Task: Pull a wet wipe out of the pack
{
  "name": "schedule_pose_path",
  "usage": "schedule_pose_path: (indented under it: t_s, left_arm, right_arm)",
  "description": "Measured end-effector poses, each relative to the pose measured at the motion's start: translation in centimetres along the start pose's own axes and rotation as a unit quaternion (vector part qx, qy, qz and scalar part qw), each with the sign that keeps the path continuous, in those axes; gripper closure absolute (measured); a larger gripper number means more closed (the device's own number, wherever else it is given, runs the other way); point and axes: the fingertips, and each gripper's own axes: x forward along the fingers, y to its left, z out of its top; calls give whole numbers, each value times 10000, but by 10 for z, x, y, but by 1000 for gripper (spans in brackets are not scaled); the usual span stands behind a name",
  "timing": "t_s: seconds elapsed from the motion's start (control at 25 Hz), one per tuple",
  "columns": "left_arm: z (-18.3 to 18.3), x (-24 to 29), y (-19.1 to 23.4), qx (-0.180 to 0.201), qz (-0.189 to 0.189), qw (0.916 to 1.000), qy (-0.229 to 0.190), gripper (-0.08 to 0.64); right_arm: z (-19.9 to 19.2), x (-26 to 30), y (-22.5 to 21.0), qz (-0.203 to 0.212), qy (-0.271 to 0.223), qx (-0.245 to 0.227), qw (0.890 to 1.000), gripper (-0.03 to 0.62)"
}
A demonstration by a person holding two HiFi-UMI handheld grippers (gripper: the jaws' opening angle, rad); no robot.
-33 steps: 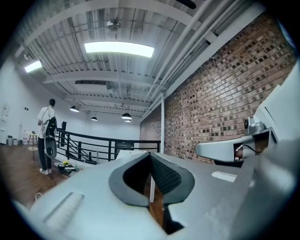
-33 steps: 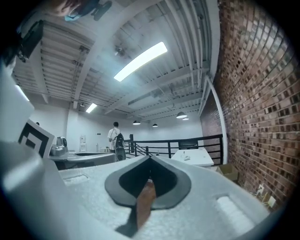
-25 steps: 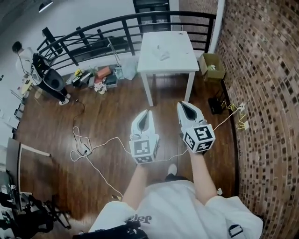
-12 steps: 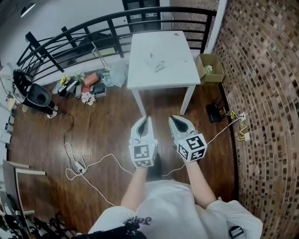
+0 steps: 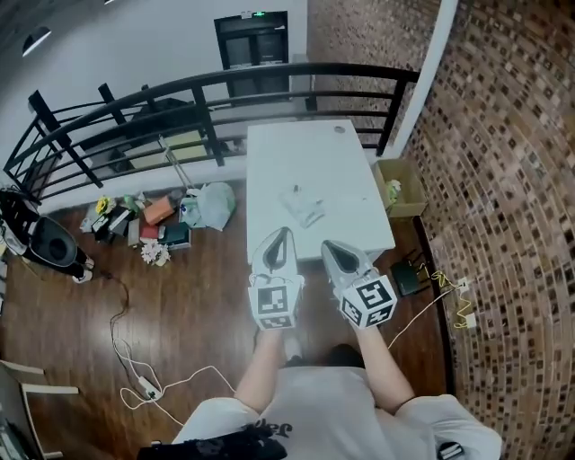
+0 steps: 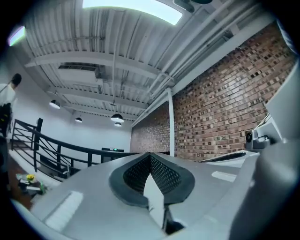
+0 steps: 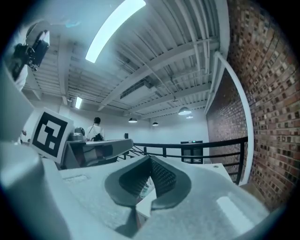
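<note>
Left gripper [image 5: 279,235] and right gripper [image 5: 329,247] are hovering side by side at the near edge of the table [image 5: 269,157], jaws pressed together, pinching nothing. The pack [image 5: 303,207] is lying mid-table, just beyond both tips.

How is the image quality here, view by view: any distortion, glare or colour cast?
Head view: heavy fisheye, the black railing and brick wall bow, yet it is sharp; the white table is bright. Left gripper view: ceiling light panel blown out, corners dark and rounded. Right gripper view: bluish cast, strip light glares.
</note>
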Motion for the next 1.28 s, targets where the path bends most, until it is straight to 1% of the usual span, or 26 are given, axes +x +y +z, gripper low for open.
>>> schedule_pose_path:
  t_s: [0.16, 0.24, 0.32, 0.4, 0.56, 0.68, 0.8, 0.88, 0.96, 1.08, 1.12, 1.2, 1.28]
  left_arm:
    - [-28, 47, 23, -76, -26, 9995, 300, 545]
    - [-34, 72, 32, -82, 1, 9994, 334, 545]
    - [-36, 97, 39, -8, 41, 9995, 328, 545]
    - [-35, 122, 48, 63, 165, 9994, 299, 545]
    - [-28, 182, 70, 141, 534, 9982, 217, 545]
    - [-20, 226, 80, 217, 714, 9972, 87, 545]
    - [-19, 258, 90, 265, 873, 9958, 86, 545]
    - [-25, 271, 94, 328, 945, 9948, 171, 545]
    - [-35, 279, 99, 385, 991, 9939, 288, 545]
    - [-47, 285, 107, 362, 950, 9936, 483, 545]
    - [-51, 286, 111, 341, 922, 9937, 533, 545]
    - [-59, 287, 118, 318, 889, 9935, 636, 545]
    - [-67, 285, 123, 292, 856, 9932, 737, 545]
  right_arm:
    - [-16, 42, -33, -56, 231, 163, 9996, 603]
    - [-15, 66, -54, -33, 196, 189, 9996, 603]
    - [-11, 89, -74, 36, 108, 200, 9997, 603]
    - [-5, 113, -92, 183, 50, 190, 9996, 603]
    - [12, 167, -138, 526, 11, 81, 9986, 603]
    - [34, 203, -179, 655, -161, -5, 9977, 603]
    - [43, 230, -215, 749, -223, 37, 9969, 603]
    - [35, 243, -234, 831, -131, 103, 9964, 603]
    - [19, 254, -251, 929, 33, 187, 9955, 603]
    - [-4, 261, -279, 980, 323, 290, 9942, 603]
    - [-10, 261, -287, 997, 428, 246, 9938, 603]
    - [-16, 260, -301, 1103, 604, 6, 9921, 603]
    - [-19, 260, -311, 1325, 771, -292, 9878, 603]
